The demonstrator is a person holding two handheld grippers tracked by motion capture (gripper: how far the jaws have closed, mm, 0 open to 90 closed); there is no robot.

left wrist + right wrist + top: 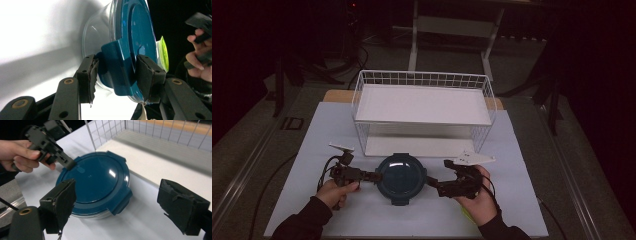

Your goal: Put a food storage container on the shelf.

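Note:
A round clear container with a dark teal clip-on lid [401,175] sits on the white tabletop, just in front of the wire rack. My left gripper [374,176] reaches in from the left. In the left gripper view its pads [143,75] stand on either side of the lid's side latch tab [116,65] and touch it. The left gripper [117,77] is shut on that tab. My right gripper [432,184] sits at the container's right side. Its jaws are wide open with nothing between them, and the lid [96,178] lies just ahead of the right gripper [120,207].
A white wire rack [422,107] with a flat upper shelf and a lower shelf stands right behind the container. The white tabletop [522,200] ends close to the person's forearms. A yellow-green item [163,53] shows beyond the container, near the right hand.

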